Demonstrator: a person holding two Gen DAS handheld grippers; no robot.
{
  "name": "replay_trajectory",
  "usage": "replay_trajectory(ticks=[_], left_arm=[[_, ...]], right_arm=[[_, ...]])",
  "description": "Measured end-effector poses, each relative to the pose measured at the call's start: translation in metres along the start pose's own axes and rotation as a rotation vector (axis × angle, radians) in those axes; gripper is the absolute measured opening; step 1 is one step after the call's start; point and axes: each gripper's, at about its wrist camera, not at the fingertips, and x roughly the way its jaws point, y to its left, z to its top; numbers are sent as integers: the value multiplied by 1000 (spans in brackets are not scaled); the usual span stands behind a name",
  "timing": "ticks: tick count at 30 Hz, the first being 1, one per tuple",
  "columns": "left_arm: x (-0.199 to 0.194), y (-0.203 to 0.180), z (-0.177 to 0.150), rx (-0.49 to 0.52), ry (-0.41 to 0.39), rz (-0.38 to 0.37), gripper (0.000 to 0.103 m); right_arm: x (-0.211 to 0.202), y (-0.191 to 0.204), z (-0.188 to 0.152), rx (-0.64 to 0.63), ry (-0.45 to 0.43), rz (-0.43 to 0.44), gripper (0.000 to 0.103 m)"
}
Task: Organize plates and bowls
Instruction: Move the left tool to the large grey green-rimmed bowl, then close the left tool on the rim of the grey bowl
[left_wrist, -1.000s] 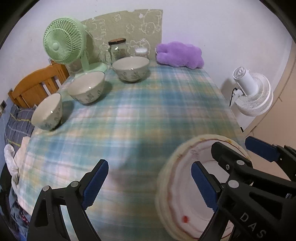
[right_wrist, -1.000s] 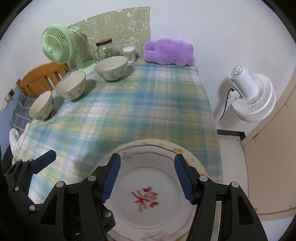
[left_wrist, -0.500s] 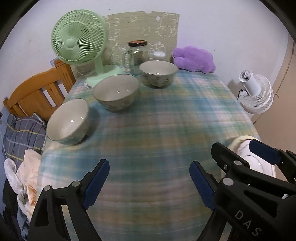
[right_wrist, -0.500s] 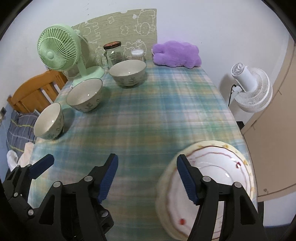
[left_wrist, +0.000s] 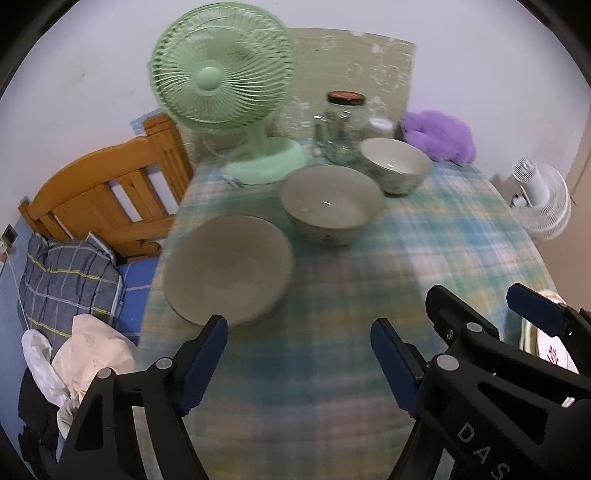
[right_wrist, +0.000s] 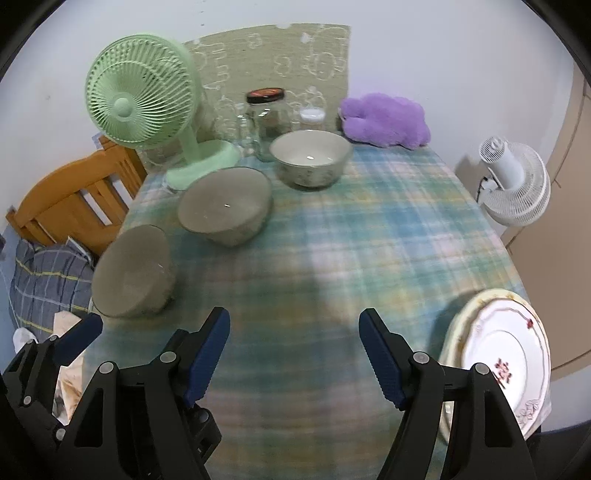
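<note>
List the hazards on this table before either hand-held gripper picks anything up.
The stacked floral plates overhang the plaid tablecloth's near right corner; a nudge could tip them off. The nearest grey-white ceramic bowl sits close to the left edge. The glass jar stands just behind the farthest bowl.

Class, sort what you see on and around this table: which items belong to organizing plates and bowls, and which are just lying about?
Job items: near bowl, middle bowl, far bowl, stacked plates.

Lying about: green fan, glass jar, purple plush, white fan, wooden chair.
</note>
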Motion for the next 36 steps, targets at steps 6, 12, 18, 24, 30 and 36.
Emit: replay_trajectory(ticks=[6, 12, 18, 24, 30, 36], left_arm=[[12, 41, 18, -72, -24, 50, 80], [35, 72, 32, -109, -11, 72, 78], [67, 95, 39, -131, 20, 65, 73], [93, 105, 45, -113, 57, 63, 55], [108, 108, 46, -99, 96, 37, 34], [111, 110, 45, -92, 93, 43, 25]], right_arm=[[9, 43, 23, -26, -36, 33, 76], [27, 75, 42, -24, -42, 58, 75], [59, 103, 52, -26, -17, 72, 65], [88, 119, 57, -16, 33, 67, 44], [109, 125, 59, -10, 75, 68, 24], [120, 129, 57, -18, 104, 70, 17]])
